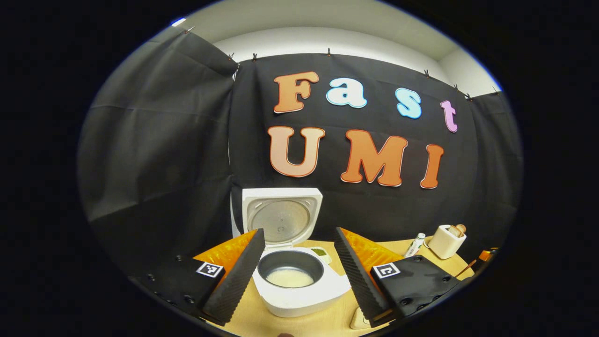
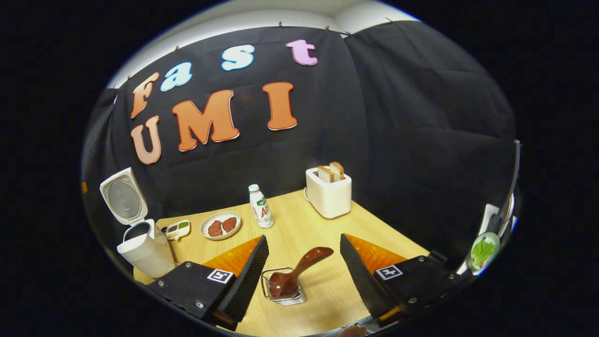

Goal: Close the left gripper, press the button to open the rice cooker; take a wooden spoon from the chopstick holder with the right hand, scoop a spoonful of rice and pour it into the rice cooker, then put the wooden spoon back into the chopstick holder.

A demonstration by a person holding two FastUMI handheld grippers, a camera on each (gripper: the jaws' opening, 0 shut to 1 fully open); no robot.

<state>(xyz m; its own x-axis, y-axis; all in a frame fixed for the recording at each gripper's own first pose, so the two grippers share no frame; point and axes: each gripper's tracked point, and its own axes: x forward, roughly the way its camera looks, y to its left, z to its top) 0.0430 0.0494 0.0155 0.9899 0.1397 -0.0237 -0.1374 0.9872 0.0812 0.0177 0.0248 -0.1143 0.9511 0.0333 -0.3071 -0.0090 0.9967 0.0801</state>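
The white rice cooker [image 1: 299, 299] stands on the wooden table with its lid [image 1: 282, 213] raised upright. A pale layer lies at the bottom of its dark inner pot [image 1: 290, 269]. My left gripper [image 1: 298, 231] is open, a finger on each side of the cooker and neither touching it. In the right gripper view the cooker [image 2: 145, 252] sits at the far left, lid up. A brown wooden spoon [image 2: 304, 264] leans bowl-down in a small wire chopstick holder [image 2: 283, 295]. My right gripper [image 2: 303, 238] is open above it, the spoon handle in the gap, untouched.
A white toaster [image 2: 328, 194] with bread stands at the back of the table [image 2: 318, 224], a small bottle [image 2: 260, 207] to its left. A plate [image 2: 220, 235] of meat and a small divided dish [image 2: 178, 229] sit near the cooker. A green-topped plate [image 2: 482, 250] is far right.
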